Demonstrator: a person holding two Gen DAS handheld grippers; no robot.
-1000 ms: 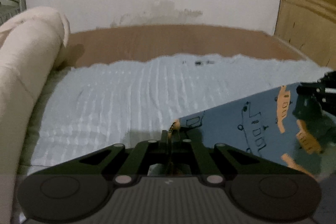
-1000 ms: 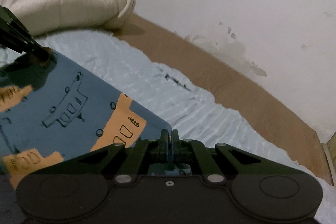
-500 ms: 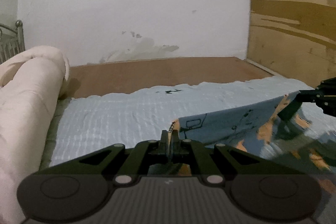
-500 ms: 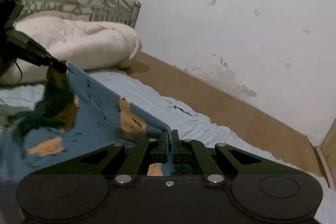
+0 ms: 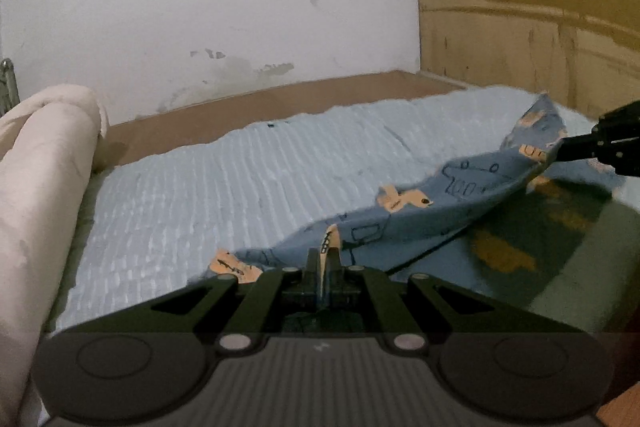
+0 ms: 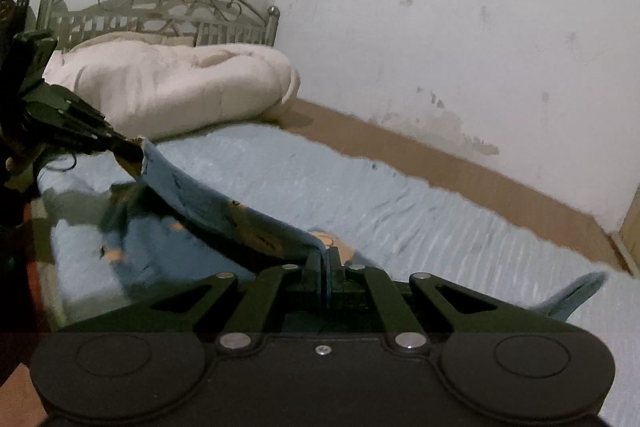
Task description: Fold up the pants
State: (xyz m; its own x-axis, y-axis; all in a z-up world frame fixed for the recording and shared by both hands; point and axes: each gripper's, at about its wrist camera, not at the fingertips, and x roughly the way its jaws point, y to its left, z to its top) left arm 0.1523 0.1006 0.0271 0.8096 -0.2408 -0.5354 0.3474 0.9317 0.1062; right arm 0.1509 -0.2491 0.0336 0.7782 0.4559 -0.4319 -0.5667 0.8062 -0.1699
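Pants (image 5: 460, 211) in blue cloth with orange patches and dark line drawings hang between our two tools, above a pale blue bedsheet (image 5: 240, 187). In the left wrist view our left gripper (image 5: 323, 259) is clenched on one edge of the pants; the cloth stands up thin between the two fingers at 6 o'clock. From there the fabric runs as a sagging band toward 2 o'clock, where the right gripper (image 5: 568, 153) pinches the other end. Below this band more of the pants lies in shadow on the sheet, at about 4 o'clock.

In the right wrist view our right gripper (image 6: 326, 267) is closed on a fold of the pants (image 6: 208, 199); the blue edge passes straight between its fingers. The band goes up toward 10 o'clock, to the left gripper (image 6: 134, 153), which grips the far corner. A loose part of the garment rests on the bedsheet (image 6: 400, 211) under the band, and it is blurred.

A cream duvet (image 6: 172, 87) is bunched at 11 o'clock before a metal headboard (image 6: 160, 7). A brown mattress edge (image 6: 440, 163) runs along the stained white wall (image 6: 460, 27).
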